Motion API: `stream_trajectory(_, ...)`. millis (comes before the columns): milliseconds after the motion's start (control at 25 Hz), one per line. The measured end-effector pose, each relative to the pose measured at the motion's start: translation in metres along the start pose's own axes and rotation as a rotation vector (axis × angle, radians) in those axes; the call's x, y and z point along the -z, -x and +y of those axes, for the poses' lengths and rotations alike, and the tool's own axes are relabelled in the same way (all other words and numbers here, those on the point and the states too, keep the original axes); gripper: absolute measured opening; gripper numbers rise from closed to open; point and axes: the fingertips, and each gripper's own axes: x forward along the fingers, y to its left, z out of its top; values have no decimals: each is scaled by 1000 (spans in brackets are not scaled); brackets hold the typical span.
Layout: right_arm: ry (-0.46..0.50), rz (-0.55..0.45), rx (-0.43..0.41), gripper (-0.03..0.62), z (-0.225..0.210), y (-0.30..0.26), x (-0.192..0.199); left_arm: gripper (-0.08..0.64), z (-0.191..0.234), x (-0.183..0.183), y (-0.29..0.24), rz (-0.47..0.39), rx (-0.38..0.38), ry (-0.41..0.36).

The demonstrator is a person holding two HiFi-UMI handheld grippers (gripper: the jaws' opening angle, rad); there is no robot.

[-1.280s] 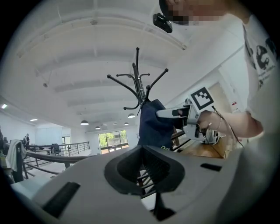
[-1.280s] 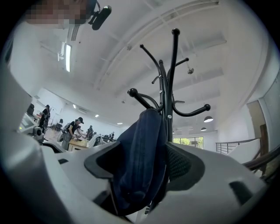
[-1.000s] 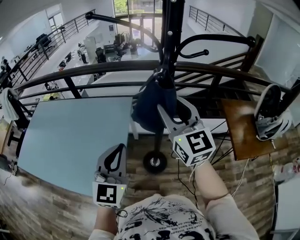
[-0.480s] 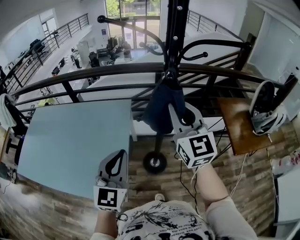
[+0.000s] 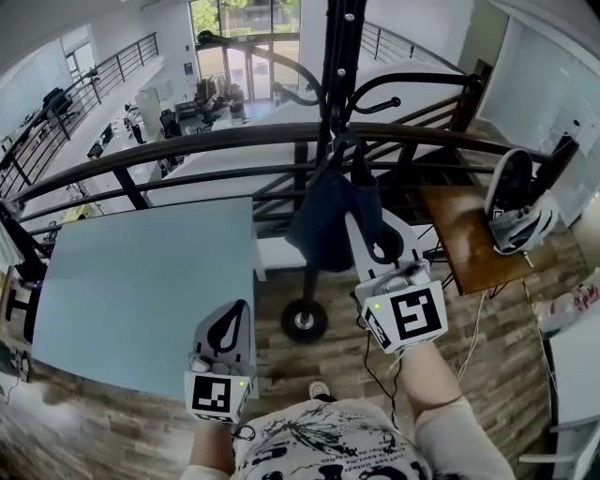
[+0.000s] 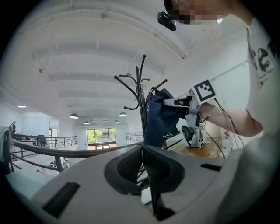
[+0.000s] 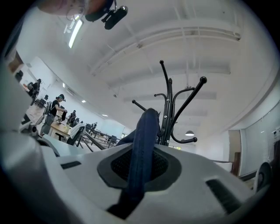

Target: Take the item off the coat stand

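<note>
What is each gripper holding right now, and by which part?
The right gripper pinches the dark blue bag by a fold of fabric at its side; the left gripper holds nothing.

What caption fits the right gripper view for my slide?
Right tongs clamped on the dark blue fabric item, black coat stand behind.

Bright, even light fills the hall: daylight from the tall windows (image 5: pixel 248 23) at the far end, plus round ceiling lamps (image 6: pixel 74 116) and a glaring strip light (image 7: pixel 75 33). Shadows are soft and faint. All views bend hard at the edges, bowing the railing (image 5: pixel 187 150); both gripper views have black corners. The dark blue bag (image 5: pixel 323 220) shows little detail.
</note>
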Motion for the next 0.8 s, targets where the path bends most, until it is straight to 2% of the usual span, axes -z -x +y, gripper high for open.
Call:
stream_trajectory(160, -14, 35, -3, 26, 9, 23, 13, 5, -3, -6, 8, -13, 8, -3)
stream_trajectory(400, -58, 155, -9, 26, 33, 59, 71, 5, 0, -3, 24, -4, 17, -9)
stream_trajectory(560, -104, 205, -8, 26, 47, 86, 100, 5, -3, -9, 28, -34, 7, -17)
stream_trajectory(800, -128, 229, -49, 26, 64, 107, 124, 5, -15, -1, 25, -14, 38, -10)
